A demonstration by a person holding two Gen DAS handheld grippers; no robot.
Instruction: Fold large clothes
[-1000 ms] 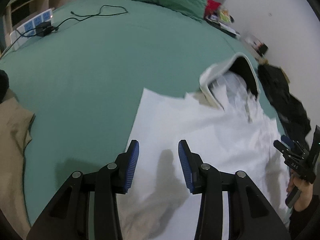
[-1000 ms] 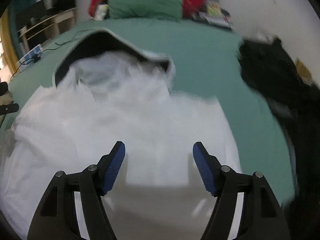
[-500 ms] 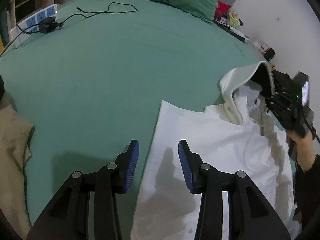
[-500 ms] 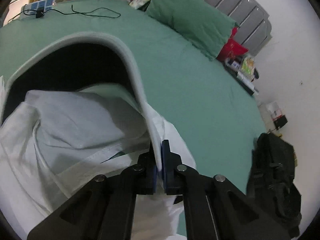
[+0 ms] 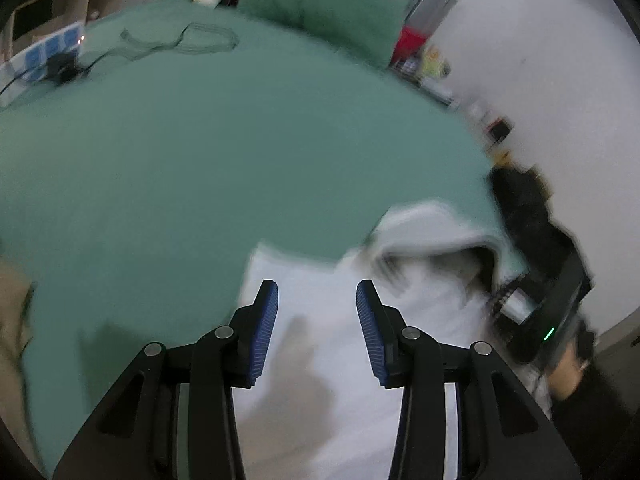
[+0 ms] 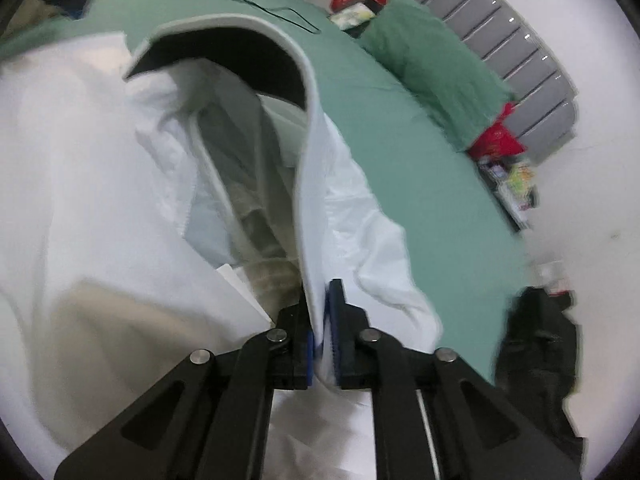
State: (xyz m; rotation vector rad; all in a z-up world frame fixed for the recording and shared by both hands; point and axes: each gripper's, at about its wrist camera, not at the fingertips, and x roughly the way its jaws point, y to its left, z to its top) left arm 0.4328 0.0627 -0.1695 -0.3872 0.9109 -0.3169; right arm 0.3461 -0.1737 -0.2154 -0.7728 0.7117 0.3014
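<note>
Lifted since before, white garment [image 6: 100,200] off the green bed [image 5: 200,152]: right claw [image 6: 320,312] grips its hem, loosening; left claw [image 5: 316,312] open, widening.

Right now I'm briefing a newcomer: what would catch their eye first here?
The big white hooded garment sprawled over the green bedsheet, its grey-edged hood standing open. The right gripper pinches that hood's edge, though its jaws are opening; the left gripper hovers above the fabric, jaws opening, nothing between them.
</note>
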